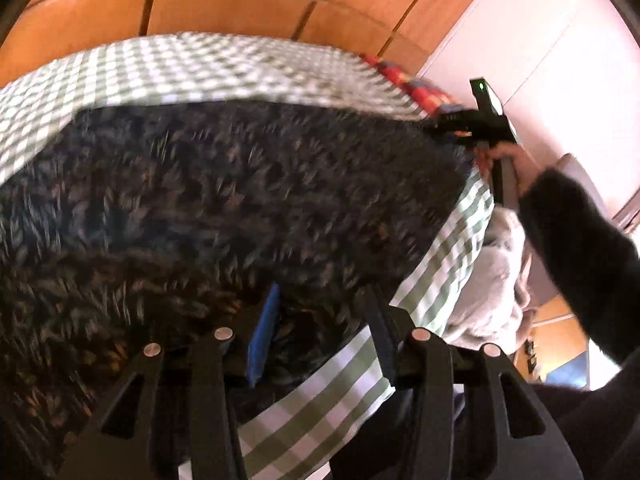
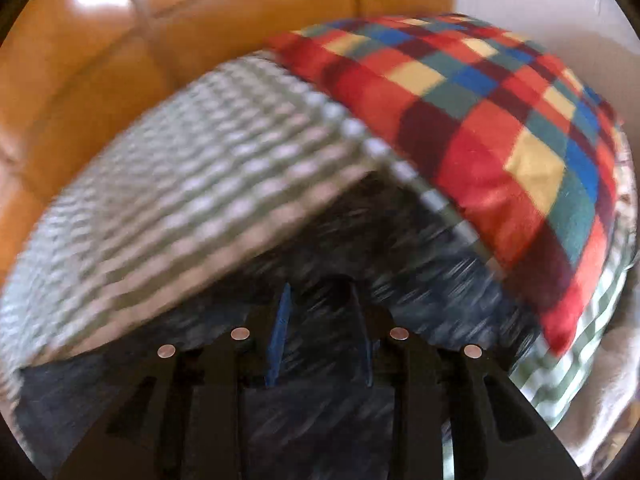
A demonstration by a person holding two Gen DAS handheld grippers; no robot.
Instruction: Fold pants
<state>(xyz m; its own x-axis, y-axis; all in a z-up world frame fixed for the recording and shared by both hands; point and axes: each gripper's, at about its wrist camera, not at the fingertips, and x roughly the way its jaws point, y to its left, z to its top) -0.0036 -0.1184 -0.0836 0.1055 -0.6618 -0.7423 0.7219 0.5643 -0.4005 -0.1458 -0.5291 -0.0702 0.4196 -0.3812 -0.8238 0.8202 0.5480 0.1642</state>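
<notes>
The pants point(image 1: 224, 208) are dark with a speckled print and lie spread over a green-and-white checked bedspread point(image 1: 208, 68). My left gripper point(image 1: 324, 308) is open just over their near edge, with its blue-padded fingers point(image 1: 264, 332) apart above the cloth. In the left wrist view my right gripper point(image 1: 460, 128) sits at the far right corner of the pants, held by a hand. In the right wrist view the pants point(image 2: 360, 240) are blurred under my right gripper point(image 2: 320, 316), whose jaws stand apart over the cloth.
A red, blue and yellow checked pillow point(image 2: 480, 120) lies to the right of the pants. Orange wooden panels point(image 1: 240, 0) stand behind the bed. A grey-white garment point(image 1: 492, 280) hangs off the bed's right edge. A white wall point(image 1: 560, 60) is at the right.
</notes>
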